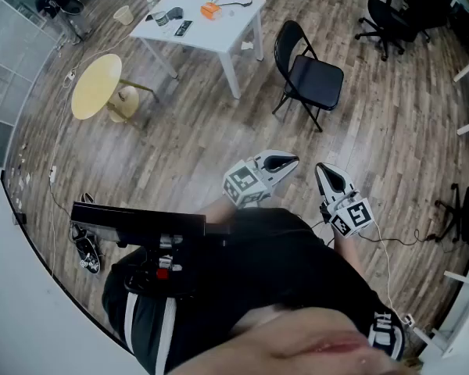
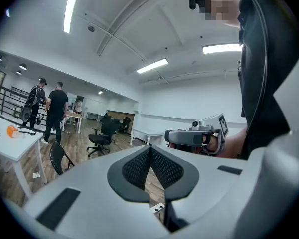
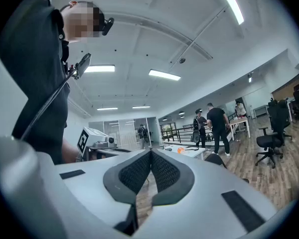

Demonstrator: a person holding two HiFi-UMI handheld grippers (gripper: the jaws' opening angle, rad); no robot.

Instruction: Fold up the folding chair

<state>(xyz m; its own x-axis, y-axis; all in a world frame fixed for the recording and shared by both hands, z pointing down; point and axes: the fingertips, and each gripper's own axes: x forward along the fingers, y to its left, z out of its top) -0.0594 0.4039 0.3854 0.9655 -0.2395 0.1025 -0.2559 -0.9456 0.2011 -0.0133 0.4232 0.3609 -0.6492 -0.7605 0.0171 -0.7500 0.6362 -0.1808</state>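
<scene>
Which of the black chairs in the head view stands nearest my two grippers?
The black folding chair on thin legs, just right of the white table. The wheeled office chair stands farther off, at the upper right.

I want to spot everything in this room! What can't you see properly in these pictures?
- Head view: things on the white table are too small to name.
- Left gripper view: the folding chair has its legs hidden behind the left gripper.
- Right gripper view: only the chair's top shows above the right gripper.
- Head view: the person's body hides the floor beneath.
</scene>
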